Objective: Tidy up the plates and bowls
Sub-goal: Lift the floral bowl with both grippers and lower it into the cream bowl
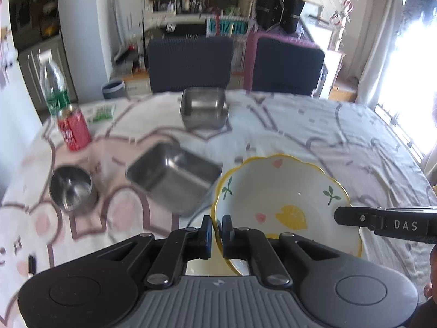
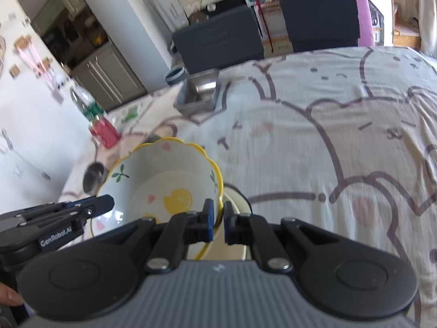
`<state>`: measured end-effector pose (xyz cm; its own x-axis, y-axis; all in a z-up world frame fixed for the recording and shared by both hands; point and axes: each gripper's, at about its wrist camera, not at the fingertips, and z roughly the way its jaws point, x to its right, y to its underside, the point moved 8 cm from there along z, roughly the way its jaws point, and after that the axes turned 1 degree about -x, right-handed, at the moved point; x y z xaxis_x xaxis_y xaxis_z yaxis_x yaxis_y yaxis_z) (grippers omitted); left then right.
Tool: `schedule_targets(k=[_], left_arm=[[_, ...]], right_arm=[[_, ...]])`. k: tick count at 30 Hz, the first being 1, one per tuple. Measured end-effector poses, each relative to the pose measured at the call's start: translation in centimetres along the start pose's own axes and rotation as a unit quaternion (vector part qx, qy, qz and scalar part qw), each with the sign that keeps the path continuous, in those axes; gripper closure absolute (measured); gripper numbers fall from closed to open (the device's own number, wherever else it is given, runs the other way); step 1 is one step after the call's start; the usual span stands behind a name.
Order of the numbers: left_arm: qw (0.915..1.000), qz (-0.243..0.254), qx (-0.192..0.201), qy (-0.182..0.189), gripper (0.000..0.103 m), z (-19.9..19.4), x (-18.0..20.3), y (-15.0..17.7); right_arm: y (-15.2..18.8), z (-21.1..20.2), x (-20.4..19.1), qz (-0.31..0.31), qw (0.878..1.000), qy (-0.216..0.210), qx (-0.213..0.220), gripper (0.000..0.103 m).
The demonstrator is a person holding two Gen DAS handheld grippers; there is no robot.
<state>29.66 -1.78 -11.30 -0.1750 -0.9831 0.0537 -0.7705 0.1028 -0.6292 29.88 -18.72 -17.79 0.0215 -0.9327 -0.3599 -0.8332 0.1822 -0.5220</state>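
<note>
Bowl (image 1: 284,202) lifted off the tablecloth (image 1: 341,136), left gripper (image 1: 216,228) and right gripper (image 2: 217,213) each pinching opposite rims. Keep both level, moving together, or it tips.

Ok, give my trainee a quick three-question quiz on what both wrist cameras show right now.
1. True or false: both grippers grip the rim of the lemon-print bowl.
2. Which stands nearest the plastic bottle? A) red can B) round steel cup C) far steel container
3. Fill in: the near steel container is ___ in shape.

Key:
1. True: left gripper and right gripper each have jaws closed on opposite rim sides.
2. A
3. Square
</note>
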Motion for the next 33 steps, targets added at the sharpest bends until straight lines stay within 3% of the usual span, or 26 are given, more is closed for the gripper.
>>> schedule_targets(k=[13, 33], left_arm=[[0.9974, -0.028, -0.067, -0.001, 0.094, 3.1, -1.6, 1.9], [0.9921, 0.020, -0.122, -0.021, 0.091, 5.2, -0.8, 3.7]], right_arm=[[1.8, 2.0, -0.9, -0.038, 0.998, 0.020, -0.046, 0.094], [2.8, 3.1, -1.1, -0.067, 0.994, 0.042, -0.081, 0.094]])
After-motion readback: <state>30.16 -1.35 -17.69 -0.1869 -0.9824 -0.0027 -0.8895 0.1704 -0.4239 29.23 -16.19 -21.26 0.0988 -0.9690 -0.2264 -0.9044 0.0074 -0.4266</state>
